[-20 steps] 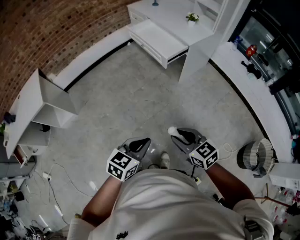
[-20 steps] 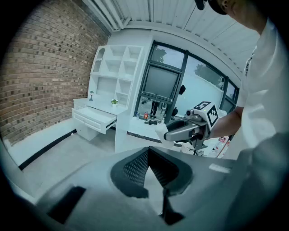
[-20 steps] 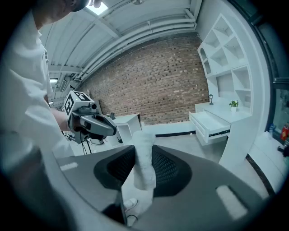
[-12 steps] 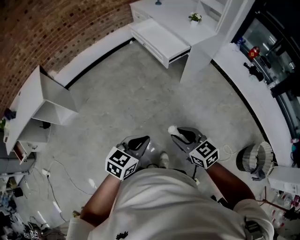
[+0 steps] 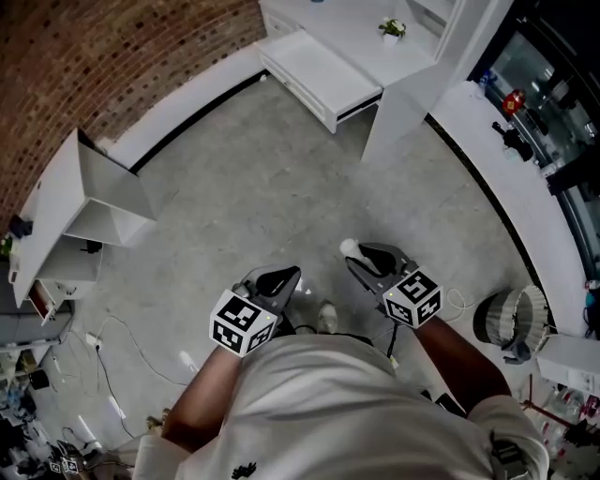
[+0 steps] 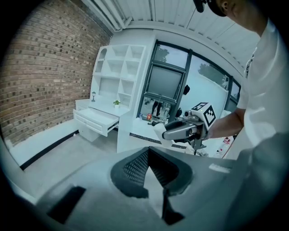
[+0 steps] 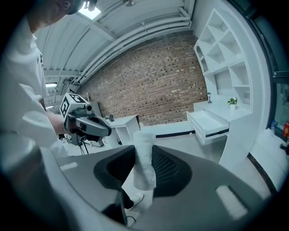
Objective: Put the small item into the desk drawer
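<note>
The small item (image 7: 143, 158), a pale fuzzy roll, sits clamped between the pads of the right hand-held gripper (image 7: 144, 151); its long axis runs along the jaws, w/ the rounded front end poking out past the tips (image 5: 349, 247) and pointing away from the person; left hand-held gripper (image 6: 148, 152) is beside it, jaws together, nothing btwn them; both are held low in front of the person's torso, over a grey concrete floor (image 5: 281, 178) w/ loose cables (image 5: 122, 352) at the left; well ahead stands a white bench (image 5: 347, 23) w/ its drawer (image 5: 319, 73) pulled open and a small plant (image 5: 392, 28) on top; shelf unit (image 7: 226, 58) above it; brick wall (image 5: 94, 56) behind.
</note>
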`<state>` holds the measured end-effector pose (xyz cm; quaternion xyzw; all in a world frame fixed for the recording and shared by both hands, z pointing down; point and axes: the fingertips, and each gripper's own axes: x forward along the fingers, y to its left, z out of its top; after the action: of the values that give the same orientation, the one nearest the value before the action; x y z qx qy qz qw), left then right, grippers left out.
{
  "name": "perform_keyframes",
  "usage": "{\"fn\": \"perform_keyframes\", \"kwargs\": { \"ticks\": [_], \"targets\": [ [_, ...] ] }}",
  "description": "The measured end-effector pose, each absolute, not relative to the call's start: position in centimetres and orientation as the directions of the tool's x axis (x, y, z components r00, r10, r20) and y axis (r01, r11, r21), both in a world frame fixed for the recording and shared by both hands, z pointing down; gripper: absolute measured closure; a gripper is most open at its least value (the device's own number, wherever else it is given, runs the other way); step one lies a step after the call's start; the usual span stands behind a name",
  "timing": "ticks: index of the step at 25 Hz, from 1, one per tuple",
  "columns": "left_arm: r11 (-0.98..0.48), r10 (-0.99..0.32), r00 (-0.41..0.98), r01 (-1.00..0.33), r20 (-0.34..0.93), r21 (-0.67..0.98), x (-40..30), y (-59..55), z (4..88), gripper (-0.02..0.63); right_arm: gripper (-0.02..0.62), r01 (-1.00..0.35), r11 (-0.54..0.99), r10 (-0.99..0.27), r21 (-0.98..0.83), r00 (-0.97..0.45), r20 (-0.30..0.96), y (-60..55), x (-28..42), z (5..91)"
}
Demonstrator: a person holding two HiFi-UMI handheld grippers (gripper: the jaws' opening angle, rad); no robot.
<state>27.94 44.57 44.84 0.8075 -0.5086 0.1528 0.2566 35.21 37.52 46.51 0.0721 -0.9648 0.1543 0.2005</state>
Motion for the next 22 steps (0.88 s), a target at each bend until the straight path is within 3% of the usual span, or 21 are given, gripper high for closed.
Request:
{"fn": "perform_keyframes", "kwargs": {
  "ticks": [9,22],
  "targets": [
    [-0.401,-0.725,0.489,-0.872,0.484,0.281,21.9,39.6,46.0,0.598,0.463,-0.255,0.936,-0.132,-0.24,-0.891,0.434,32.2,29.4,47.0],
    [-0.526,-0.659,0.587,-0.807,0.47,0.269,4.5,29.7,45.3,0.598,0.462,-0.419,0.888,-0.29,-0.188,-0.829,0.477,20.9,14.7,45.9]
  ]
}}
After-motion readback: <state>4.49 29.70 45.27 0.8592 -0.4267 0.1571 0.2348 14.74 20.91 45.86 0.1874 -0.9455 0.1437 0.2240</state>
